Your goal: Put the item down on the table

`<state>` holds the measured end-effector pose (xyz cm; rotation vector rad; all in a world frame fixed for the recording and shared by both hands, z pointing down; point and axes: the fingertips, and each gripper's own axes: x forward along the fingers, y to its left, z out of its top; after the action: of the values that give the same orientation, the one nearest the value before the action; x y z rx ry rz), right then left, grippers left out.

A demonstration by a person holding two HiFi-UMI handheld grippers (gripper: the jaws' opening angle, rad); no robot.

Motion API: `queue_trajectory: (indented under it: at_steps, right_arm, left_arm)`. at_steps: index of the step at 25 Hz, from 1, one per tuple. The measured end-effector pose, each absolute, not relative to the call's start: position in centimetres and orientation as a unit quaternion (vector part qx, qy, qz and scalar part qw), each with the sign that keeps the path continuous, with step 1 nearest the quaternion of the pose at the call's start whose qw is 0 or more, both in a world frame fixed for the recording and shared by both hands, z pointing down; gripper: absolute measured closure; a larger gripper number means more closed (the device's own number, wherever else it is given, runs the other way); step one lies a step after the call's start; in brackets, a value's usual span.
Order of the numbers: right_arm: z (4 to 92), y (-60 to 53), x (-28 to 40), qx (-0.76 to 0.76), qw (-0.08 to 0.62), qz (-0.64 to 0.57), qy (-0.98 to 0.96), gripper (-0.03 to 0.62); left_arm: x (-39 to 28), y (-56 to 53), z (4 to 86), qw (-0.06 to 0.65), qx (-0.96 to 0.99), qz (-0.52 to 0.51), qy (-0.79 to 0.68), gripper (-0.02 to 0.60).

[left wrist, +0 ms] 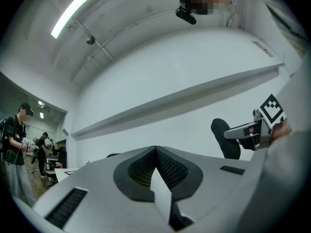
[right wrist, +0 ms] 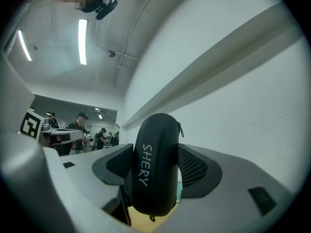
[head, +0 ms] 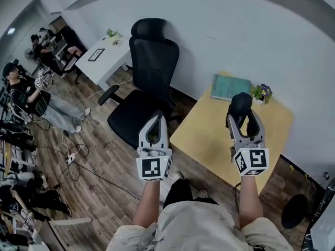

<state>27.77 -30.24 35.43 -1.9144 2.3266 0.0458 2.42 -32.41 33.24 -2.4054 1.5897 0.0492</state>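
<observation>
We read "SHERY" in white on the black zip case (right wrist: 154, 164). Our right gripper (head: 243, 118) clamps it over the wooden table (head: 207, 137), near a teal book (head: 230, 87) and a small flowering plant (head: 260, 93) at the far edge. Our left gripper (head: 155, 120) is pressed closed on nothing, by the black office chair (head: 149, 67) left of the table.

Office workspace around me: black swivel chair (head: 152, 61), white desk (head: 104, 61), people (head: 23, 88) at workstations, cables (head: 73, 161) across wood floor (head: 110, 150), strip lights (right wrist: 81, 40).
</observation>
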Motion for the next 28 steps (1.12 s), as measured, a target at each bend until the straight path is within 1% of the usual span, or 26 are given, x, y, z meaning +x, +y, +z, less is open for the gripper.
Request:
queue_trajectory:
  at_steps: [18, 28]
  right_arm:
    - [37.1, -31.2, 24.9, -0.620, 0.029, 0.021, 0.784, 0.296]
    - [40.6, -33.0, 22.6, -0.602, -0.015, -0.007, 0.798, 0.296]
  left_arm:
    - [1.4, -33.9, 35.4, 0.112, -0.830, 0.033, 0.545, 0.575]
    - [0.0, -34.5, 39.1, 0.087, -0.829, 0.022, 0.552, 0.575]
